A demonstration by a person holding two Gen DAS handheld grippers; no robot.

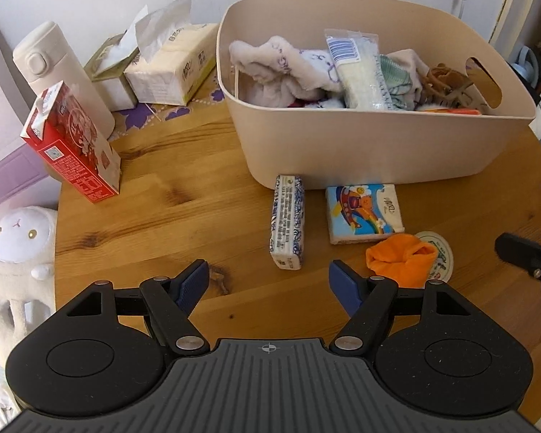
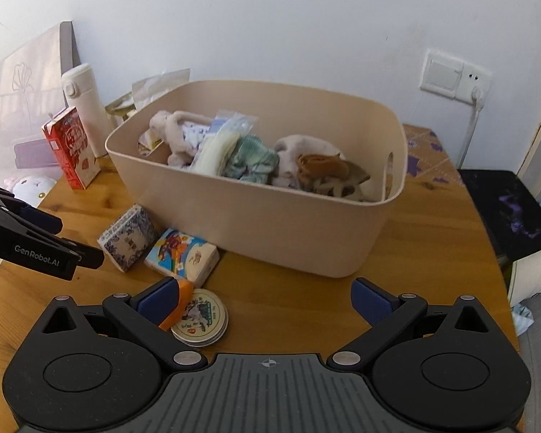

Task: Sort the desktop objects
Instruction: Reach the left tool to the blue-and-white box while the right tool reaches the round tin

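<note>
A beige bin [image 1: 360, 144] [image 2: 270, 231] holds several soft items. In front of it on the wooden table lie a blue-patterned tissue pack [image 1: 287, 222] [image 2: 128, 240], a cartoon tissue pack [image 1: 362, 213] [image 2: 184, 252], an orange cloth [image 1: 400, 258] [image 2: 182, 301] and a round tin [image 1: 441, 252] [image 2: 202, 319]. My left gripper [image 1: 268, 283] is open and empty, just short of the blue-patterned pack. My right gripper [image 2: 263, 301] is open and empty, its left finger over the orange cloth.
A red carton [image 1: 72, 144] [image 2: 72, 148], a white flask [image 1: 61, 72] [image 2: 84, 104] and tissue boxes [image 1: 173, 68] stand at the back left. A plush toy [image 1: 18, 245] sits off the table's left edge. A wall socket [image 2: 454, 75] is behind.
</note>
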